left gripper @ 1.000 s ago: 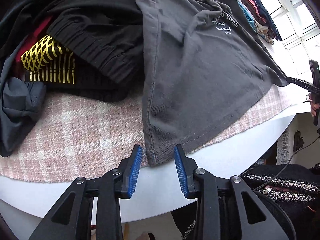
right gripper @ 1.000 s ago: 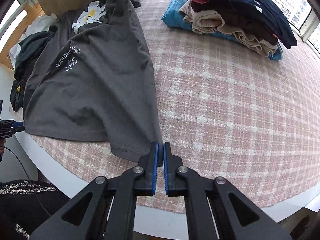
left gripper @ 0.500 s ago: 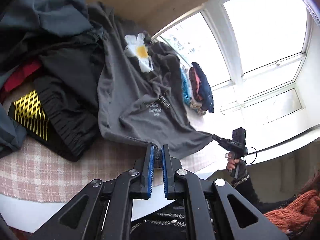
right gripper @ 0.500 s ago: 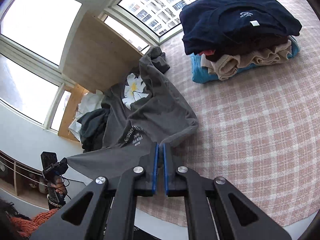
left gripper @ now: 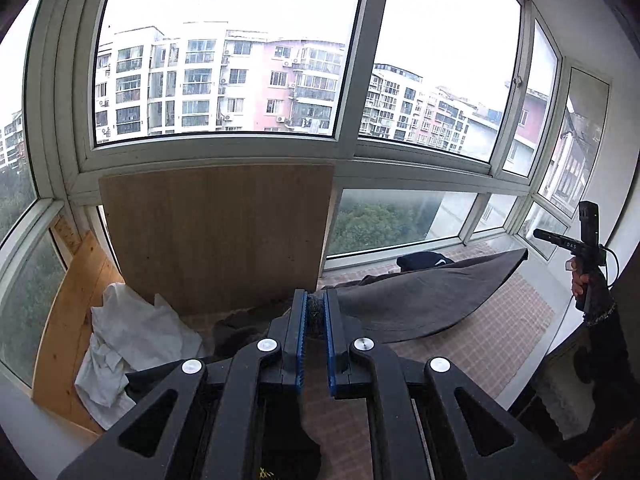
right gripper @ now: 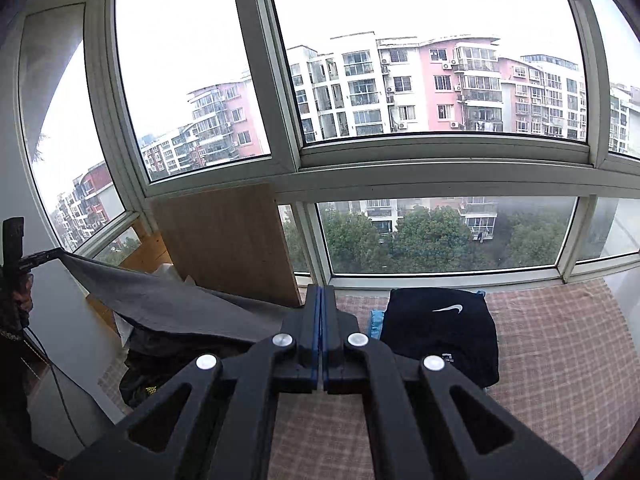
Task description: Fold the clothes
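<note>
Two claws now hold the dark grey cotton T-shirt (left gripper: 432, 300) up in the air. A second ago it lay draped on the pink checked cloth surface (right gripper: 560, 360), its hem at the near edge of this surface, and the left claw (left gripper: 315, 340) stood open around that hem. Since then both claws went up high, so the views show the large white-framed window (right gripper: 400, 152) above the surface and not the cloth. I judge that the lift serves to let the shirt hang free and smooth before it is laid flat for folding, so the fold itself is not yet begun.

The left claw is almost fully closed, and a bunch of grey fabric is pressed between its blue pads (left gripper: 301, 344). From there the shirt stretches as a taut sheet over the surface toward the right claw (right gripper: 321, 336). In the right wrist view the jaws of the right claw are pressed together with no gap. In that view I cannot see fabric between them, but in the left wrist view the far corner of the shirt ends just at the tip of that claw, so I judge that it grips a thin edge.

The folded navy garment with a white logo (right gripper: 440, 328) lies on the surface below the window, apart from the lifted shirt.
</note>
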The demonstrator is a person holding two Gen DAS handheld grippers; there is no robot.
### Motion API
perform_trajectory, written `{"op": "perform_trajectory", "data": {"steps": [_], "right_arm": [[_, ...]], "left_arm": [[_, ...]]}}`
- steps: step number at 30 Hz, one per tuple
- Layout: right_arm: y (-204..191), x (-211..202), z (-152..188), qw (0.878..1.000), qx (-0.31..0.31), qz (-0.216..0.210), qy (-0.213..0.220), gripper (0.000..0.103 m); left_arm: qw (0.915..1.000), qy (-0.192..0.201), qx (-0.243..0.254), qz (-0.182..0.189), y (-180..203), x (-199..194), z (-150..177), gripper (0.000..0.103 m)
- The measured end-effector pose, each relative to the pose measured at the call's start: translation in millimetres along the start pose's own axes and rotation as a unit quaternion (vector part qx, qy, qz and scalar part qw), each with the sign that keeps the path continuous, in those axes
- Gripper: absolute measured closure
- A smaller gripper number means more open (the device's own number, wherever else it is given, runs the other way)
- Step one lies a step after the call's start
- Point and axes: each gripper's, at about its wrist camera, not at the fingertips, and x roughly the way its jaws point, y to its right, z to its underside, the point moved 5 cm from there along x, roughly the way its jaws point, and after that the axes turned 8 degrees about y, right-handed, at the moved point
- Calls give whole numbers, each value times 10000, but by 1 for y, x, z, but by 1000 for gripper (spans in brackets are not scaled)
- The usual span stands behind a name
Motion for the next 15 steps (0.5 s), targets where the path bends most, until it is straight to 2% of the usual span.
{"op": "perform_trajectory", "data": {"steps": [2, 3, 5, 7, 9, 13, 15], "right_arm": [[-1, -20, -6, 9997, -208, 156, -9, 103], [-2, -21, -1, 9991, -338, 227, -153, 103], [-2, -2, 32, 9955, -511, 225, -760, 103], [-2, 37, 92, 9885, -557, 285, -1374, 95], [-12, 87, 167, 9785, -419, 74, -2019, 89], [-44, 191, 317, 9454, -40, -331, -3241, 88], [-66, 232, 368, 9336, 175, -604, -3528, 88]], "left_arm": [[9998, 115, 78, -121, 0, -25, -8, 96], [9997, 69, 124, -175, -1, -25, -7, 96], [9994, -87, 226, -251, -2, -22, -1, 96], [9989, -360, 183, -221, -9, -4, 22, 96], [9974, -707, 26, -164, -21, 22, 54, 96], [9878, -1444, -510, -285, -62, 64, 131, 96], [9821, -1670, -787, -377, -85, 73, 161, 96]]}}
